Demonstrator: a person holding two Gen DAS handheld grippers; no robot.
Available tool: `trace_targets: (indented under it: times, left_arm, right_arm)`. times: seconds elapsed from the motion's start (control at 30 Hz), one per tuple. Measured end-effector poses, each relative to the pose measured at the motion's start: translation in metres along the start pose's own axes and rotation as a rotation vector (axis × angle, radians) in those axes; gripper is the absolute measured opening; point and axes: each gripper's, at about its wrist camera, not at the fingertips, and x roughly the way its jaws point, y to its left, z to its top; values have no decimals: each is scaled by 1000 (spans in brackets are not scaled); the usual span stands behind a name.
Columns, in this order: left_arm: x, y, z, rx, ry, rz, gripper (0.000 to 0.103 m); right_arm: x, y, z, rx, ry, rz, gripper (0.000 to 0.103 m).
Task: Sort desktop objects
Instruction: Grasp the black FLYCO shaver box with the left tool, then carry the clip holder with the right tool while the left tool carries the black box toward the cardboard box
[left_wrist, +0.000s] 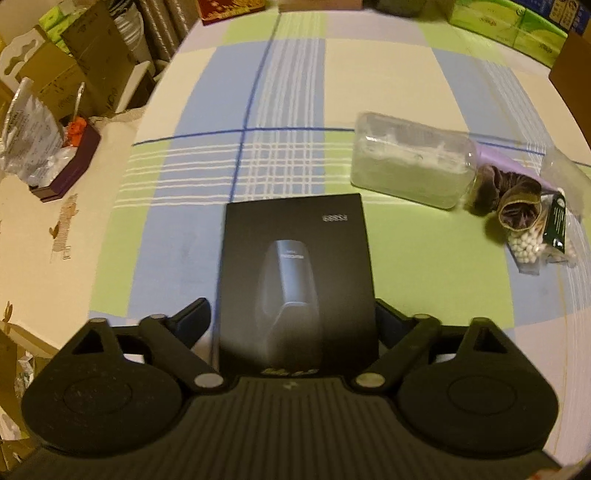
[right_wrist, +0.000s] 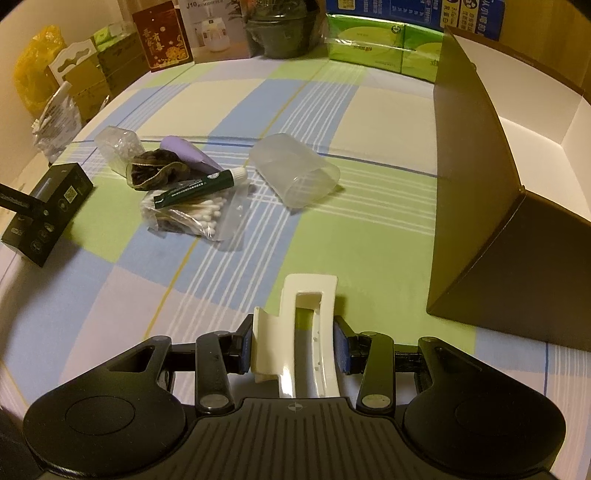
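While your left gripper (left_wrist: 295, 325) clamps the black box (left_wrist: 295, 273) and your right gripper (right_wrist: 295, 343) clamps the clip (right_wrist: 303, 332), watch the glossy clip: it may slip.

Both cams sit low over the checked tablecloth (left_wrist: 406, 85), looking forward along their fingers. Left one faces the far clutter from close in; right one angles toward a brown box (right_wrist: 480, 206). Both catch the clear container (left_wrist: 410, 158) (right_wrist: 295, 170).
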Motion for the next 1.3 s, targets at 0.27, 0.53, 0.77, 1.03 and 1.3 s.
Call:
trace_targets:
  times: [0.27,0.53,0.77,1.03,1.3]
  left_arm:
    - [0,-22,-6,60,-21,-45,77]
    - [-8,-42,-22,120,-14,-92,77]
    - [-20,-57,-36,144,-14,-139,76]
    - [-54,-67,-35,158,-88,-160,76]
    - [-97,-95,-26,198,-188,-223,76]
  right_arm:
    - [-1,2,-3,6,-14,-7,41]
    - [-3,3,-5,3,-4,-6,39]
    - [-9,7,-11,-8,10,15,39]
    - [-28,6,-14,6,-18,53,39]
    - [-65,0,-10,8,-87,99,39]
